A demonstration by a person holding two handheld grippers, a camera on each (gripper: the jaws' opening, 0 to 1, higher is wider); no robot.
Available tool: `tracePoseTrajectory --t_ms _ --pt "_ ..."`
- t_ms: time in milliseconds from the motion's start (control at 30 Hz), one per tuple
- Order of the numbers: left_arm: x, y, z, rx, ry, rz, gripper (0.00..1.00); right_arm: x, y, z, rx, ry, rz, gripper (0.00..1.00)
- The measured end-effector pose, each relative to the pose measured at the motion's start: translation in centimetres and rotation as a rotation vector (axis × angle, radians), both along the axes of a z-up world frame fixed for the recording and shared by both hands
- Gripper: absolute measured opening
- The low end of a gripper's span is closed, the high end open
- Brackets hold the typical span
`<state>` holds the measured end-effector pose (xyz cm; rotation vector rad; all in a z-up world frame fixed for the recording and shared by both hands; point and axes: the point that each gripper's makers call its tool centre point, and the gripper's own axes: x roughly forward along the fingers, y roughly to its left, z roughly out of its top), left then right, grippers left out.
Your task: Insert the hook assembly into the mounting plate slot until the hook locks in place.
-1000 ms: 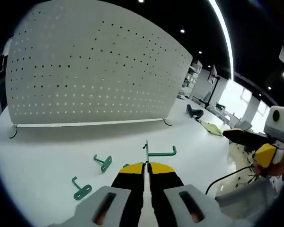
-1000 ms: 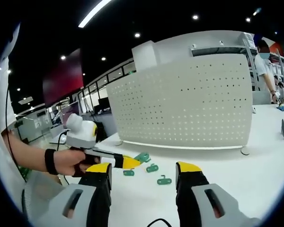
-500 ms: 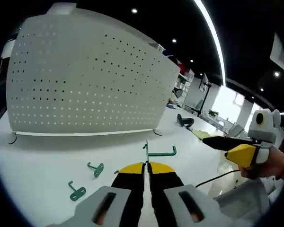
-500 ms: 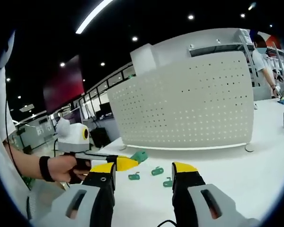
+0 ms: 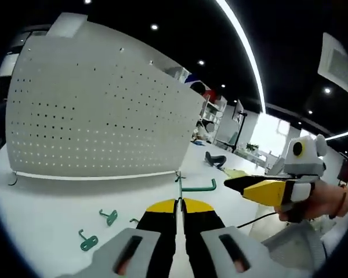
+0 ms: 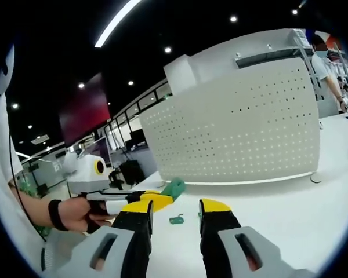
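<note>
Left hand-held gripper (image 5: 179, 207) pinches green hook (image 5: 192, 186) aloft, short of pegboard (image 5: 98, 110) | right hand-held gripper (image 6: 175, 213) narrowly parted, empty | risk: thin hook twists, misses slot

- Left gripper (image 5: 180, 202): 2 black jaws, yellow tips, grey housing with slots.
- Right gripper (image 6: 175, 205): same colours, black cable.
- Left hand (image 6: 76, 212): black wristband.

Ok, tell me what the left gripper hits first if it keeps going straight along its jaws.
Probably the white pegboard. The left gripper, shut on a green hook, points toward the board's lower right edge, with bare table between. Depth is unclear, so it could pass just beside that edge.
</note>
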<state>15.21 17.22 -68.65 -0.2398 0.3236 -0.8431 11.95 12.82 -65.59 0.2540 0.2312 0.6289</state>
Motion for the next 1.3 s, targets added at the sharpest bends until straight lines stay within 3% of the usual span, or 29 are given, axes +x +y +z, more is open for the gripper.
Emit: tracePoseTrajectory --t_ms 600,1133,1300 --pt "-2.1 -0.8 1.4 -0.011 -0.076 -0.038 0.03 -0.4 1.4 0.3 0.045 0.030 0.047 0.10" --pt "-3.1 -1.2 2.3 -0.015 -0.143 -0.065 0.03 -0.4 1.7 0.5 0.142 0.076 0.029 0.04" --pt "-3.3 -1.4 2.2 -0.023 -0.135 -0.070 0.03 -0.5 1.8 0.5 0.184 0.109 0.017 0.02"
